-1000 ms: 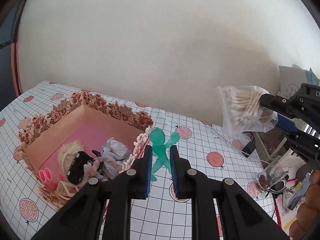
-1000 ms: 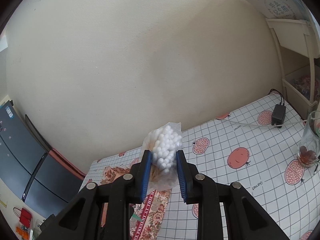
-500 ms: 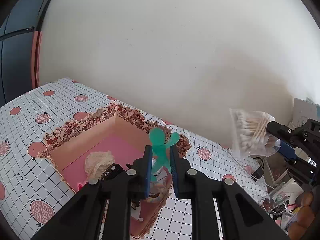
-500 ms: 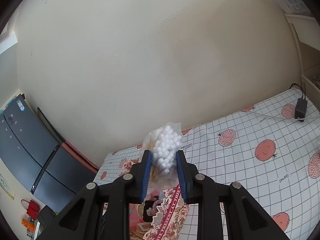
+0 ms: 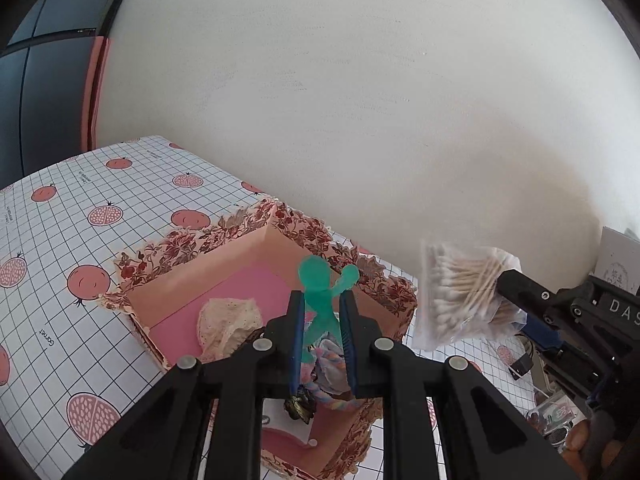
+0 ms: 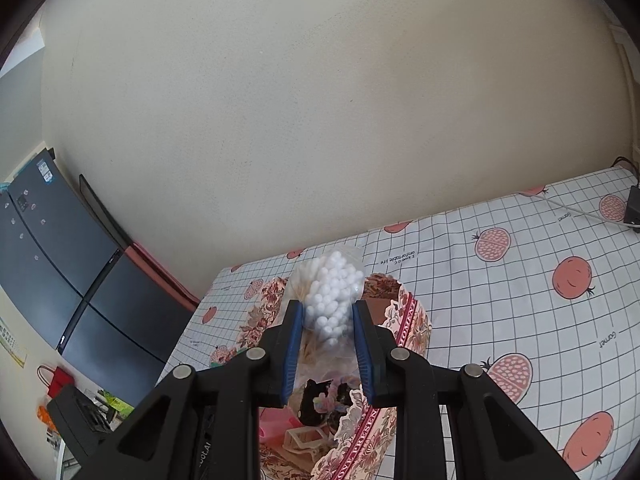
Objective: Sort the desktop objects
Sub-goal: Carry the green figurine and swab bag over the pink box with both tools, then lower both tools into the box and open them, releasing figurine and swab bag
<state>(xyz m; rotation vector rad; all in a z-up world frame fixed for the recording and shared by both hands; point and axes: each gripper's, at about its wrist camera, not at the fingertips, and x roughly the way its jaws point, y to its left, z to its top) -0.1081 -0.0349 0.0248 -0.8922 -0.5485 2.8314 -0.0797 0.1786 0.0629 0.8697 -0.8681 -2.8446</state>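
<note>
My left gripper [image 5: 322, 300] is shut on a teal rubbery figure [image 5: 322, 300], held above the open floral box [image 5: 192, 248] with its pink floor. In the box lie a cream lace piece [image 5: 226, 322], a pastel cloth bundle [image 5: 330, 372] and small dark items. My right gripper [image 6: 327, 308] is shut on a clear bag of cotton swabs [image 6: 330, 304], hanging over the same floral box [image 6: 412, 320]. In the left wrist view that bag of cotton swabs [image 5: 460, 292] hangs just right of the box, held by the right gripper [image 5: 504, 284].
The checked tablecloth with pomegranate prints [image 5: 80, 216] runs up to a pale wall. A black charger with white cable [image 6: 632, 210] lies far right. Clutter and a glass jar [image 5: 556, 420] sit at the table's right end. A dark fridge [image 6: 60, 264] stands left, beyond the table.
Both grippers moved left toward the box with their loads. The teal figure went from beside the box to over its inside; the swab bag now hangs above the box's edge.
</note>
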